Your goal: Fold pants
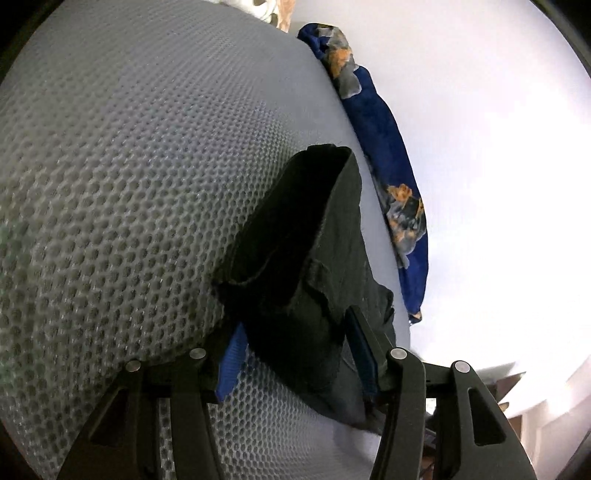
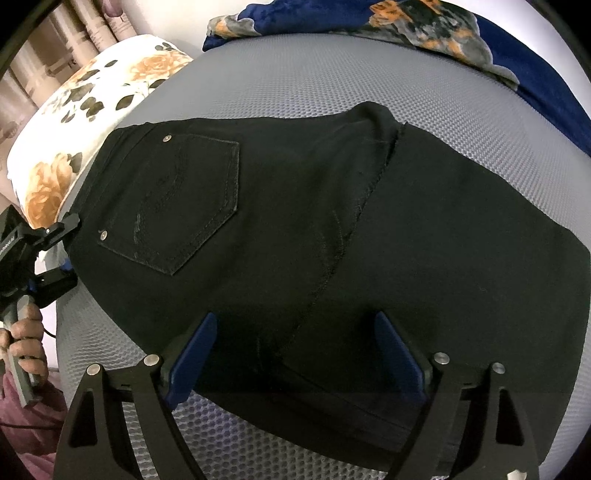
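Black pants (image 2: 295,229) lie folded on a grey mesh mattress (image 2: 295,85), back pocket up, waistband at the left. My right gripper (image 2: 295,332) is open, its blue pads (image 2: 195,350) spread wide over the near edge of the pants. My left gripper (image 2: 64,251) shows at the far left of the right wrist view, its jaws at the waistband edge. In the left wrist view the left gripper (image 1: 295,332) has the bunched black pants (image 1: 303,251) between its blue pads (image 1: 231,362); the jaws stand wide apart around the fabric.
A blue floral blanket (image 2: 424,33) lies along the mattress's far edge, also in the left wrist view (image 1: 388,155). A white floral pillow (image 2: 85,122) lies at the left. A hand (image 2: 26,332) holds the left gripper's handle. The mattress (image 1: 129,184) is bare left of the pants.
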Demonstrator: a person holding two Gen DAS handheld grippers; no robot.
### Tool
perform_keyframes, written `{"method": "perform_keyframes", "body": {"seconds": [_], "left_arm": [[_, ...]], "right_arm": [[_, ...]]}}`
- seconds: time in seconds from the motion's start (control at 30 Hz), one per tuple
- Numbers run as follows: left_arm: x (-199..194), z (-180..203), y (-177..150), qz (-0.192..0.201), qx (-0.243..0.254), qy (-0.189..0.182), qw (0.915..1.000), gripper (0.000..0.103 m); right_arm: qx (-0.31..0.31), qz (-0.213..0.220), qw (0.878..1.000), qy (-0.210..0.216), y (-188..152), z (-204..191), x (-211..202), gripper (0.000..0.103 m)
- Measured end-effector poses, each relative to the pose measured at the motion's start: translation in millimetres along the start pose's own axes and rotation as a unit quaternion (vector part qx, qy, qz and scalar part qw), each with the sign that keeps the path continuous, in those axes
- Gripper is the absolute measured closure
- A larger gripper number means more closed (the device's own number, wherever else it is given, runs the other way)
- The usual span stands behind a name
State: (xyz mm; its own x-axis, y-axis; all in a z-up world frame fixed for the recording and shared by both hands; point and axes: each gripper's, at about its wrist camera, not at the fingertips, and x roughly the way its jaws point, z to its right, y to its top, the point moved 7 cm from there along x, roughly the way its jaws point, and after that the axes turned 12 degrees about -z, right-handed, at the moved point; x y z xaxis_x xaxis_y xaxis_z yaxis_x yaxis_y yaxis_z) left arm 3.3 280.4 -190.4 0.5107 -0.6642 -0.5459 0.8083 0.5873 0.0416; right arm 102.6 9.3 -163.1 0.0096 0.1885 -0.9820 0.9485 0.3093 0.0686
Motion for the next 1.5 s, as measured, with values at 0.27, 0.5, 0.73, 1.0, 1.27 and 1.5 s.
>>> {"method": "perform_keyframes", "body": {"seconds": [0.27, 0.5, 0.73, 1.0, 1.27, 1.5], "left_arm": [[9.3, 14.0, 2.1, 0.031, 0.047, 0.055, 0.9969, 0.051], [12.1, 29.2, 8.6, 0.038, 0.061, 0.085, 0.9938, 0.075], [8.3, 115.8, 2.9, 0.051, 0.168, 0.082, 0.9811, 0.076], [62.5, 240.1, -30.6, -0.002, 0.314, 0.045, 0.9484, 0.076], [164.0, 303.3, -96.1, -0.115, 0.399, 0.035, 0.9089, 0.076], [268.4, 283.9, -157.4, -0.214, 0.427, 0.095, 0.8737, 0.076]], "right_arm": [[0.006, 0.005, 1.000, 0.004, 1.9, 4.1, -0.4, 0.015], [0.013, 0.012, 1.000, 0.014, 4.8, 7.2, -2.8, 0.016], [0.009, 0.076, 0.997, 0.013, 9.1, 14.0, -52.3, 0.022], [0.107, 0.136, 0.984, 0.037, -9.7, 94.1, -107.1, 0.022], [0.204, 0.176, 0.961, 0.059, -43.2, 179.9, -143.0, 0.022], [0.251, 0.168, 0.948, 0.101, -64.4, 224.1, -131.7, 0.022]]}}
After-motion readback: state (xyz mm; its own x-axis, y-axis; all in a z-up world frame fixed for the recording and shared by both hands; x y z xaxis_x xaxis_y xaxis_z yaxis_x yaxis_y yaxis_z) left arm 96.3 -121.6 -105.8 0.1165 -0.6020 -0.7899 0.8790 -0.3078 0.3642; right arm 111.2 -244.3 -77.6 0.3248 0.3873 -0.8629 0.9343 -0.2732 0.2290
